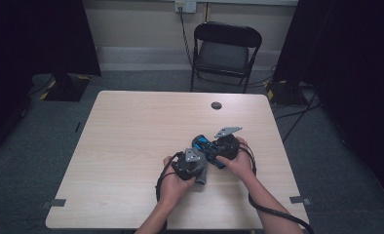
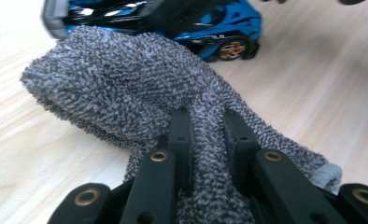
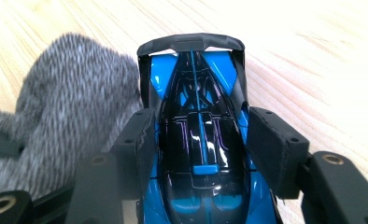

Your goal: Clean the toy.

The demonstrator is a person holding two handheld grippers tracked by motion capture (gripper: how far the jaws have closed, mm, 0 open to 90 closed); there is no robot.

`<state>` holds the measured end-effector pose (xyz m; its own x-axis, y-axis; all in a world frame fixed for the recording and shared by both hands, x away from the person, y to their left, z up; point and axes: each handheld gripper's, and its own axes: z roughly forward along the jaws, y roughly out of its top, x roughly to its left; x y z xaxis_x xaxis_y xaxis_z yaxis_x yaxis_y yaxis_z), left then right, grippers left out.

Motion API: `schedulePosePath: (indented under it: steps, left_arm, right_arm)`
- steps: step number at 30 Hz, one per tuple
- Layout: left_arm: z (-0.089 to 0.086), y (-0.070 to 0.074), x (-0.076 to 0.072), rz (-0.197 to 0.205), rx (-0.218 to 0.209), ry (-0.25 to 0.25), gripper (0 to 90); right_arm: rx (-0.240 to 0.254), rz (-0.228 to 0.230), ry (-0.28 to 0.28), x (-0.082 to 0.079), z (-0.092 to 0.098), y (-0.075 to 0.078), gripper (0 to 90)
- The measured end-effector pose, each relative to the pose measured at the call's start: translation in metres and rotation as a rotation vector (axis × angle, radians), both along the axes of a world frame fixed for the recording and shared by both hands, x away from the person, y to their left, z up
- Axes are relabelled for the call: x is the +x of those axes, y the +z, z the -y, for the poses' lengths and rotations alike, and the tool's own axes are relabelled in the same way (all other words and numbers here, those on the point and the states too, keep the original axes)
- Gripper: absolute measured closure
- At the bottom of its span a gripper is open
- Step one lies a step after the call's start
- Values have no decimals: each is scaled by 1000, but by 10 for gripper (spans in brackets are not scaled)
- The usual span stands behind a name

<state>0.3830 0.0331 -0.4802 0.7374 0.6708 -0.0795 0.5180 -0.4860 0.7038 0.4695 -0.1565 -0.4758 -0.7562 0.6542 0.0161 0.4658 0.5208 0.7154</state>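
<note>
Forearms: yours enter at the bottom centre of the high view and meet just below the middle of the table (image 1: 131,126).
Left gripper (image 1: 192,165): your left hand (image 1: 173,183) wraps its body at lower centre of the high view; its jaws are pinched tight on the cloth (image 2: 140,93), which bunches between them at the bottom of the left gripper view.
Cloth: grey, nubbly, folded into a lump; it covers most of the left gripper view and pokes out under the gripper in the high view (image 1: 202,178). In the right gripper view it sits at the left edge (image 3: 65,102), touching the car's side.
Right gripper (image 1: 225,145): your right hand (image 1: 239,163) cups it from the right, just right of centre; its jaws stand at a middling width, clamped on the car's two flanks.
Car (image 3: 198,140): blue and black toy, held just right of centre in the high view (image 1: 204,146). In the right gripper view its long axis runs straight up the frame, wing end at the top, away from the camera. In the left gripper view it lies across the top edge (image 2: 182,23), one wheel showing at upper right.
Around: a hole cap (image 1: 216,105) at the table's far edge; a black chair (image 1: 224,51) beyond it at top centre; cables on the floor at right.
In the way: the cloth lump screens the car's near side from the left gripper.
</note>
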Motion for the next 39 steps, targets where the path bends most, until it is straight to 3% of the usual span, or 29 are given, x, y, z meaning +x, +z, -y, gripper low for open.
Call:
schedulePosePath:
  steps: [12,34,39]
  left_arm:
    - [21,0,-12,-5,-9,-56,762]
    - [39,-2,-26,-13,-53,-129,762]
    - [44,-2,-30,-40,-106,-177,762]
  right_arm:
    - [2,0,-2,0,0,0,430]
    - [9,1,-7,0,0,-1,429]
    - [9,0,-7,0,0,-1,429]
